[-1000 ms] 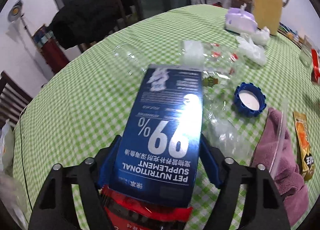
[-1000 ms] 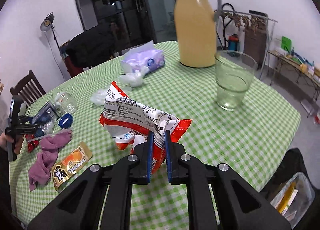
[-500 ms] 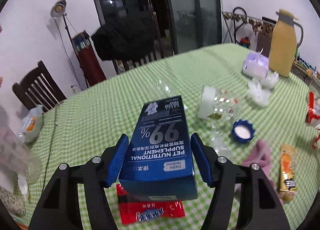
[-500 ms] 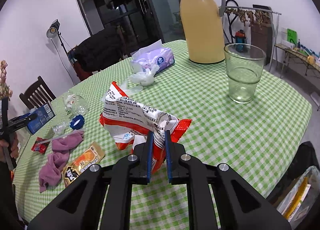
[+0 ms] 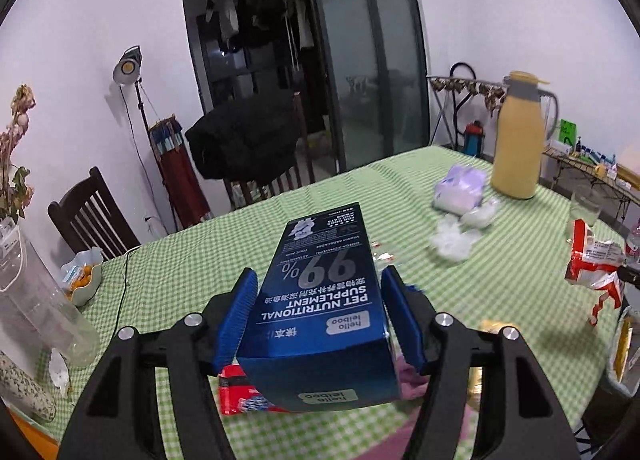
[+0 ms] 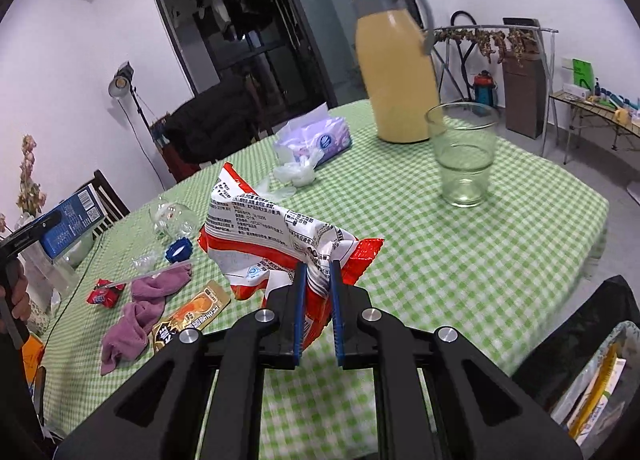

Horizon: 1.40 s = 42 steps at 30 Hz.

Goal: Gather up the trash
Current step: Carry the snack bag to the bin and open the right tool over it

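My left gripper [image 5: 318,294] is shut on a blue pet supplement box [image 5: 324,300] and holds it in the air above the green checked table [image 5: 180,272]; the box also shows in the right wrist view [image 6: 72,220]. My right gripper [image 6: 318,272] is shut on a crumpled red and white snack bag [image 6: 272,236], held above the table; the bag also shows in the left wrist view [image 5: 592,264]. On the table lie a small red wrapper [image 6: 102,294], an orange sachet [image 6: 192,314] and clear plastic scraps [image 6: 144,260].
A yellow jug [image 6: 394,72], a drinking glass [image 6: 464,156], a tissue pack [image 6: 316,140], a clear jar [image 6: 170,216], a blue lid [image 6: 179,250] and a purple cloth [image 6: 140,312] are on the table. A lined bin with trash [image 6: 592,372] stands at the lower right, below the table edge.
My left gripper has lifted the blue box up and back from the table and tilted toward level. My right gripper has moved with the snack bag closer to the glass and the bin.
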### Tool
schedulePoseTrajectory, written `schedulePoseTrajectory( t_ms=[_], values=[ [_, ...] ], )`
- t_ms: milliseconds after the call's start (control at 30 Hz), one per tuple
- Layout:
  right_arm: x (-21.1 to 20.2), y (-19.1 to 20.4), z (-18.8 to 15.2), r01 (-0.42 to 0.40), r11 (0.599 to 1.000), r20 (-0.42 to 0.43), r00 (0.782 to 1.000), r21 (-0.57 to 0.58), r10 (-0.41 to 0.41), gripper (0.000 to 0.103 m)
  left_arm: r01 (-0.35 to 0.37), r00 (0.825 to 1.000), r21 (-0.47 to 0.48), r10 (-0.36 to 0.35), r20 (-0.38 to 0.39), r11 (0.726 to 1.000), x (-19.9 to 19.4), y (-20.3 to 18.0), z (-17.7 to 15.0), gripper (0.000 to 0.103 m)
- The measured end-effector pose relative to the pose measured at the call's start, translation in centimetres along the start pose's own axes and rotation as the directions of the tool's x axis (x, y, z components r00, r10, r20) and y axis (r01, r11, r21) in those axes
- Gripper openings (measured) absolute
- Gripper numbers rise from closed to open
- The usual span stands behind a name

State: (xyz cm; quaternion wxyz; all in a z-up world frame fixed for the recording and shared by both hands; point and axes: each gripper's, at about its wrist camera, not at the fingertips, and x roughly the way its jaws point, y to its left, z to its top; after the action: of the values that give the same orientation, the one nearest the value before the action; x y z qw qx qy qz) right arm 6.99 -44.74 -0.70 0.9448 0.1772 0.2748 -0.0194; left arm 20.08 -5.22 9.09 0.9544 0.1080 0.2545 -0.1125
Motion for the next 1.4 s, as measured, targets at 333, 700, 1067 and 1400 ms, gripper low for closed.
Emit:
schedulePoseTrajectory(
  t_ms=[333,700,1067,1400],
  values=[
    [-8.5,-9.0,-2.4,0.150,0.985,0.097,0.983,0.090,-0.159,0.012,0.189,0.981,0.005,-0.189,0.034,0.982,-3.6,-8.7,1.3,0.025],
    [-16.2,-23.8,-11.3,0.459,0.833,-0.028,0.880,0.310,-0.474,0.012,0.253,0.963,0.074,-0.243,-0.118,0.965,0.0,-19.0,-2.9,0.020],
    [-17.2,-25.3,-13.3,0.484,0.800,-0.045,0.864,0.354,-0.502,0.012,0.117,0.985,-0.076,-0.125,-0.117,0.990,-0.7,-19.1,-12.9,0.090],
    [-17.9,-26.1,-13.7,0.495,0.789,-0.054,0.857,0.365,-0.512,0.012,0.225,0.967,0.112,-0.208,-0.148,0.968,-0.9,-23.3,-13.7,0.095]
  ],
)
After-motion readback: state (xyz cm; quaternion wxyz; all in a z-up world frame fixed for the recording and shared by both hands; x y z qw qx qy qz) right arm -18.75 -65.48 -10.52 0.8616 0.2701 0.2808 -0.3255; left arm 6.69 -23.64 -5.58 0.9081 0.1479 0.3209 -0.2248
